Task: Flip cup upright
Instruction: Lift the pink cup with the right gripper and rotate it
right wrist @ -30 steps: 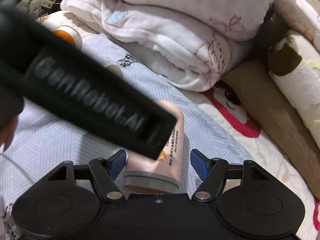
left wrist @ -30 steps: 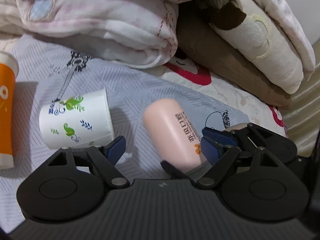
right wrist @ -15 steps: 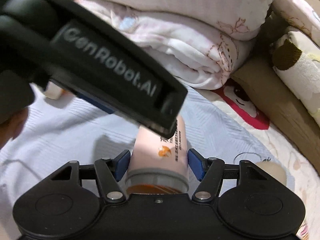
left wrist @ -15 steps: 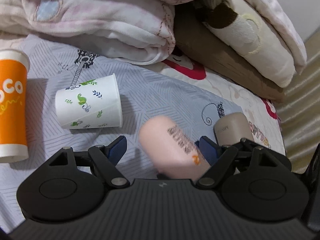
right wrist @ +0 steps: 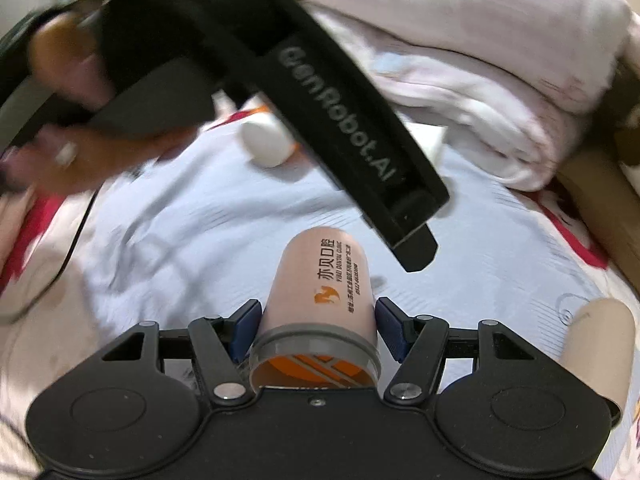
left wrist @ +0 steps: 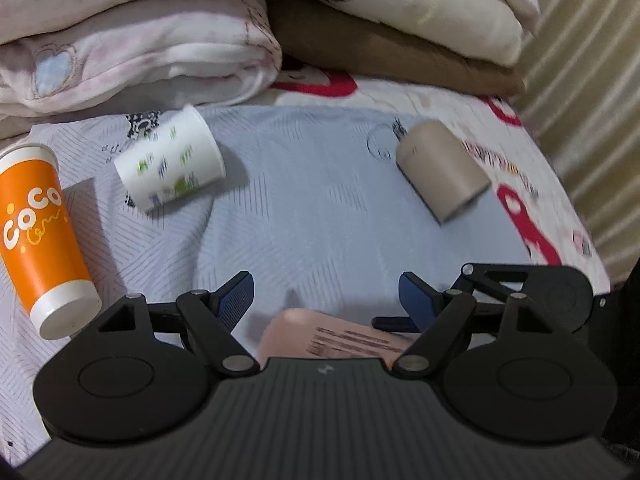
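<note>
A pink cup (right wrist: 320, 304) with orange print is held between the blue pads of my right gripper (right wrist: 318, 326), near its grey rim, open end toward the camera, base pointing away over the bed. The same pink cup (left wrist: 336, 340) shows low in the left wrist view, below my left gripper (left wrist: 326, 294), which is open and empty above it. The left gripper's black body (right wrist: 340, 128) crosses the right wrist view above the cup.
On the grey-patterned bedsheet (left wrist: 312, 208) lie a white paper cup (left wrist: 172, 160) on its side, an orange "CoCo" cup (left wrist: 40, 236) at the left, and a beige cup (left wrist: 442, 170) on its side at the right. Folded blankets (left wrist: 140, 48) are piled behind.
My right gripper has closed on the pink cup and lifted it off the sheet. My left gripper has pulled back and up, so more of the bed shows.
</note>
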Tool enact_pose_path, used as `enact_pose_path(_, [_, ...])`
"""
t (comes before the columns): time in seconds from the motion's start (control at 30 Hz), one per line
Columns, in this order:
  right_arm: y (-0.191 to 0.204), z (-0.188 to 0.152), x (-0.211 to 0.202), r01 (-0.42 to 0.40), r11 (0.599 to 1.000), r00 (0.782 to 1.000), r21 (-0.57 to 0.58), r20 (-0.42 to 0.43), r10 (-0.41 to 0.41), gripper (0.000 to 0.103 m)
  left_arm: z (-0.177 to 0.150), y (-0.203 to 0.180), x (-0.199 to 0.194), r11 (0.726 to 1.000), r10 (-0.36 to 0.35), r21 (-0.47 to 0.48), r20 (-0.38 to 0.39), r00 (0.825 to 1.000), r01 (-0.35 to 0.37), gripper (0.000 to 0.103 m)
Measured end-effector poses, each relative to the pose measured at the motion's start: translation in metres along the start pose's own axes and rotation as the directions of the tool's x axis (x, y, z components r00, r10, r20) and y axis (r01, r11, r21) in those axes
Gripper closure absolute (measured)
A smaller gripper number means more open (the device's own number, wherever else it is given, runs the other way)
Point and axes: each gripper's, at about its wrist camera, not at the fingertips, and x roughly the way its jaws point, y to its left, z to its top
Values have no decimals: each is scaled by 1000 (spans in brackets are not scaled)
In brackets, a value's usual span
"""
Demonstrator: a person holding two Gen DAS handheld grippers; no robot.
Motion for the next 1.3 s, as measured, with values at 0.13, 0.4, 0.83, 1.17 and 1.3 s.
enact_pose_path(0.13, [17,-12,7,39,988,994,-146,-94,-54,36,-5,2,6,999,-27,33,-17,999,28,24])
enact_pose_path(0.4, [22,-10,3,131,974,981,-184,-118,-154,28,7,4,28,958,-250,132,-64,966,256,25])
enact_pose_path(0.83, [44,-21,-55,319,883,943,343,-23,-332,24,13,17,28,952,-277,95,-123,953,289,24])
enact_pose_path(1.17, [22,-51,-14,-44,560,998,827,56,-4,31,8,12,28,940,-312,97,-150,938,328,25])
enact_pose_path(1.3, [14,-53,1,-29,514,998,857,53,-33,30,8,12,36,941,-294,111,-204,934,321,28])
